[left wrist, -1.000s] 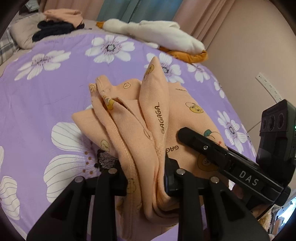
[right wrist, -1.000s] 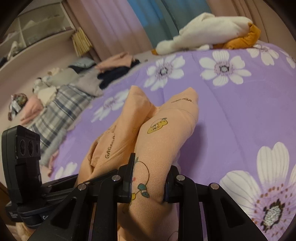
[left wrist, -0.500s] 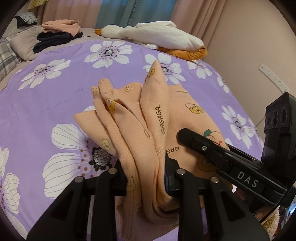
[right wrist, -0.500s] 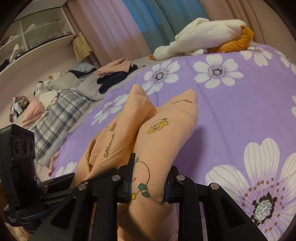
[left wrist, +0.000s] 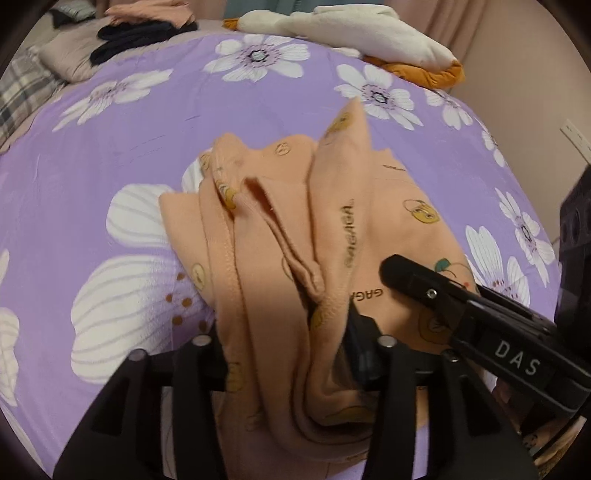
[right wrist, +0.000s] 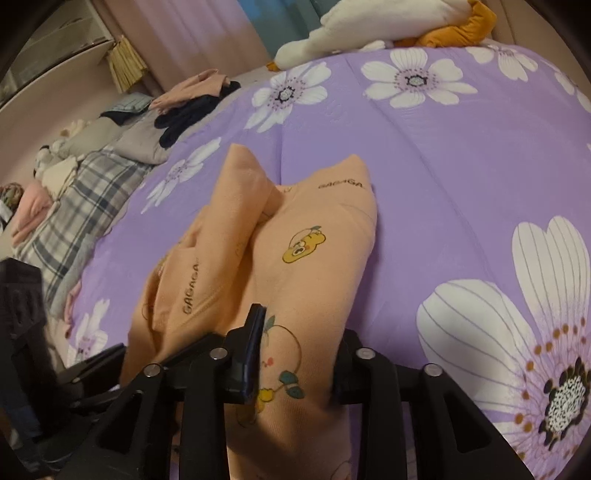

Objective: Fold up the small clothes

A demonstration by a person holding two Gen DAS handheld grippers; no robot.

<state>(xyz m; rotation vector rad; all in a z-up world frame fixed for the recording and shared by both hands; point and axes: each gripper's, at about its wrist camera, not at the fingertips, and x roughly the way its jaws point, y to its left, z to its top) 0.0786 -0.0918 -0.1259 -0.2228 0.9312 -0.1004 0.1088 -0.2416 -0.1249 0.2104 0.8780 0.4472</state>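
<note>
Garment: a small peach cotton garment (left wrist: pixel 369 229) printed with yellow cartoon ducks and the word GAGAGA, bunched into several soft ridges on the purple flowered bedspread (left wrist: pixel 122 122)
Where it lies: on the near half of the bedspread, far from the white plush goose (left wrist: pixel 354 33) at the bedspread's far edge
Left gripper (left wrist: pixel 291 350): fingers closed down on a thick gathered fold of the garment's near edge
Right gripper (right wrist: pixel 295 354): fingers likewise pinched on a rounded fold, cloth bulging between them
Spacing: the right gripper's dark body lies just beside the left one, over the cloth
Likely handling: light, limp, stretchy knit; it will sag and shed its creases, not slip
Where to hold: judged best at hems or corners, one layer at a time, since both bites look bulky
Elsewhere: a pile of dark and pink clothes (right wrist: pixel 192 99) past the bedspread's far left edge
</note>
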